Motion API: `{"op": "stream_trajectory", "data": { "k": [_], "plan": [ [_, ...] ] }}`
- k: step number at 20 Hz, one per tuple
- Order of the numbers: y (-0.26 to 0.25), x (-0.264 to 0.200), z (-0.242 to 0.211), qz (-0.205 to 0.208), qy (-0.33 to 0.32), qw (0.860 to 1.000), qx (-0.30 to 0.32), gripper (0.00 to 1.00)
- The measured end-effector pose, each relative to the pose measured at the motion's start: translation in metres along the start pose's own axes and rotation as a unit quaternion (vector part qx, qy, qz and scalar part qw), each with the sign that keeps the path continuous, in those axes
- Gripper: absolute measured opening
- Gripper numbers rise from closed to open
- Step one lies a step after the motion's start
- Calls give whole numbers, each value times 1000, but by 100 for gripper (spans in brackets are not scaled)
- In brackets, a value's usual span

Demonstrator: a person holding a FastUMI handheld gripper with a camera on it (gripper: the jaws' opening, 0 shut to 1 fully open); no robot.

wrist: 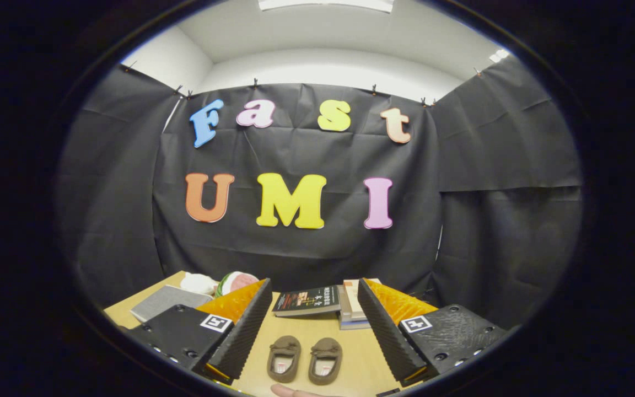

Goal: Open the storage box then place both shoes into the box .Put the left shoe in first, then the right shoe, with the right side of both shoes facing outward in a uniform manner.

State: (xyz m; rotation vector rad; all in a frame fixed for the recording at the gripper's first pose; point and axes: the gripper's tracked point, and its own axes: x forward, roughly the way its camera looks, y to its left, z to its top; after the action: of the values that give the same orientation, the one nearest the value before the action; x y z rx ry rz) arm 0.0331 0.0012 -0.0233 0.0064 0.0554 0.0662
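The hand-held gripper (313, 309) hovers wide open and empty above two brown shoes (304, 359) on the table (361, 364).

A dark-covered book (307, 300) lies flat on the wooden counter (350, 353), towards its far edge; just beside it sits a short stack of books (350, 306) with pale spines; across the counter lies a flat grey pad (166, 300); behind that rest a white soft lump (199, 283) and a round pink-and-green thing (237, 281), too small to identify.
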Motion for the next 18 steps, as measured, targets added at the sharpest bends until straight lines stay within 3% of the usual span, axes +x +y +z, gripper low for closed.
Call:
{"op": "stream_trajectory", "data": {
  "k": [12,18],
  "plan": [
    [87,40,-67,105,80,991,-14,95],
    [158,49,-142,202,185,962,17,95]
  ]
}}
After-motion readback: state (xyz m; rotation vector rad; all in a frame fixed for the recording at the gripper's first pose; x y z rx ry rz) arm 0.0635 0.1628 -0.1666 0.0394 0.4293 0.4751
